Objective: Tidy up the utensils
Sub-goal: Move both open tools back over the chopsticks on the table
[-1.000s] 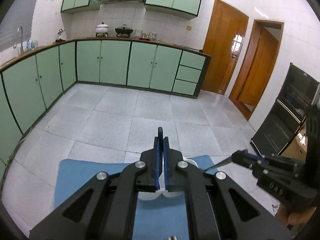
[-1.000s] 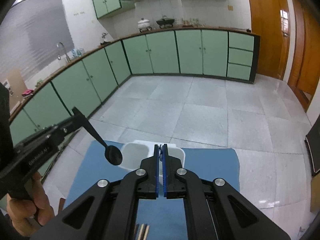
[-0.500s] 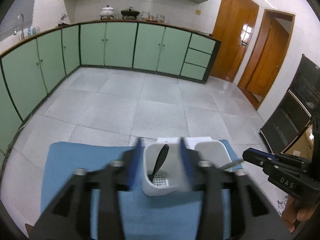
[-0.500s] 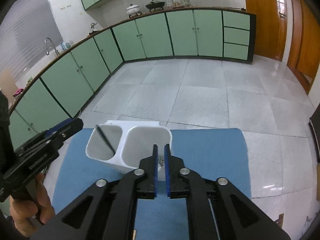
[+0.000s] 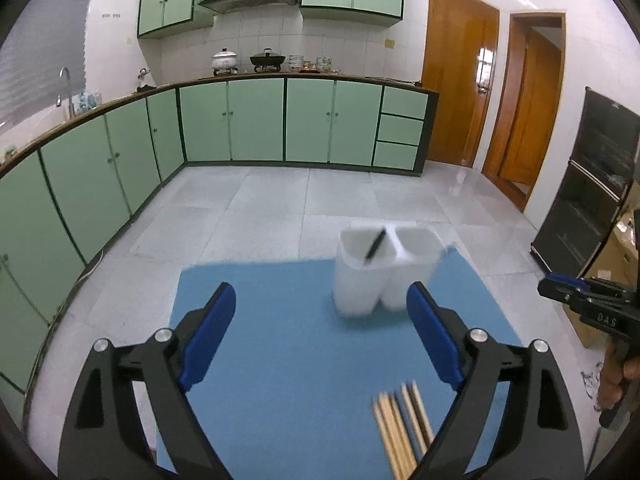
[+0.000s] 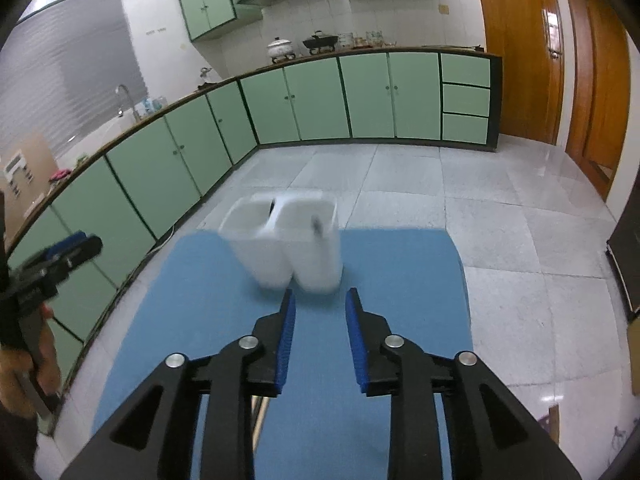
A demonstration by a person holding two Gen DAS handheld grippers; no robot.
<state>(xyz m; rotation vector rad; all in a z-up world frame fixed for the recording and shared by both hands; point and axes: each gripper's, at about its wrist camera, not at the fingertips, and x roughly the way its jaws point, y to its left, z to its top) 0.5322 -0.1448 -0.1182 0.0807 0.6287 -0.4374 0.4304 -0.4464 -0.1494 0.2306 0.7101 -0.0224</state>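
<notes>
Wooden chopsticks (image 5: 404, 428) lay near the blue mat's (image 5: 280, 320) near edge; both hand-held grippers, left (image 5: 320, 332) and right (image 6: 320, 340), had just been opening, empty. A low, square approach would suit the caddy (image 5: 384, 272) at the far edge.

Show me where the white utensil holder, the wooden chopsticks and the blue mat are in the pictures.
white utensil holder (image 5: 360, 280): left wrist view, front wall of its left compartment.
wooden chopsticks (image 5: 400, 424): left wrist view, middle of the bundle lying on the mat.
blue mat (image 5: 288, 344): left wrist view, bare middle part.
</notes>
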